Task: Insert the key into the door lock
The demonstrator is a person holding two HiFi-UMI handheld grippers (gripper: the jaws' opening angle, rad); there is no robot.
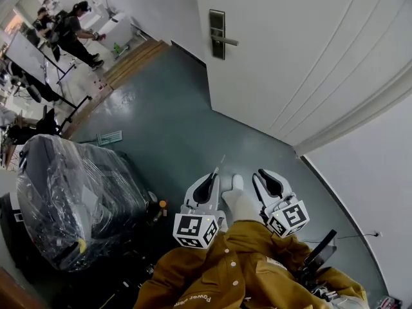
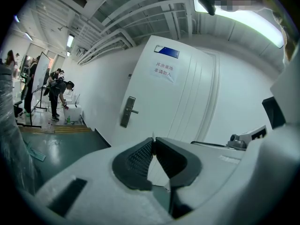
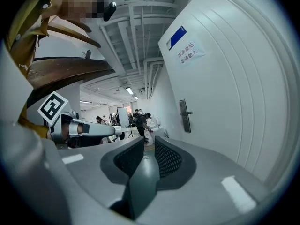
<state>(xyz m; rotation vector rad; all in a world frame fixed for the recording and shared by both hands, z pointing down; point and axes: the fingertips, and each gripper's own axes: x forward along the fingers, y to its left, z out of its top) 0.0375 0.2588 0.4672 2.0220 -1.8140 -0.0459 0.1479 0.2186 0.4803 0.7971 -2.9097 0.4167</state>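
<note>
Key (image 1: 219, 163) barely visible in left claw (image 2: 153, 141)

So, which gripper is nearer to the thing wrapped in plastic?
Left. In the head view the left gripper is to the right of the plastic-wrapped thing, across some floor. The right gripper is farther right, beyond the left one.

- A dark teal floor (image 1: 167, 121) runs between plain white walls (image 1: 380, 172), with a thin black skirting line along their foot.
- At the left stands a bulky piece of furniture wrapped in clear plastic sheeting (image 1: 77, 198).
- Farther off, a low wooden step (image 1: 132, 60) leads up to a paler work area, where a whiteboard on a stand (image 1: 26, 60) is set up and a person (image 1: 74, 31) bends over a white box (image 1: 116, 28).
- Overhead are white ceiling beams and pipes (image 2: 140, 13) and a long, bright strip light (image 2: 248, 20).
</note>
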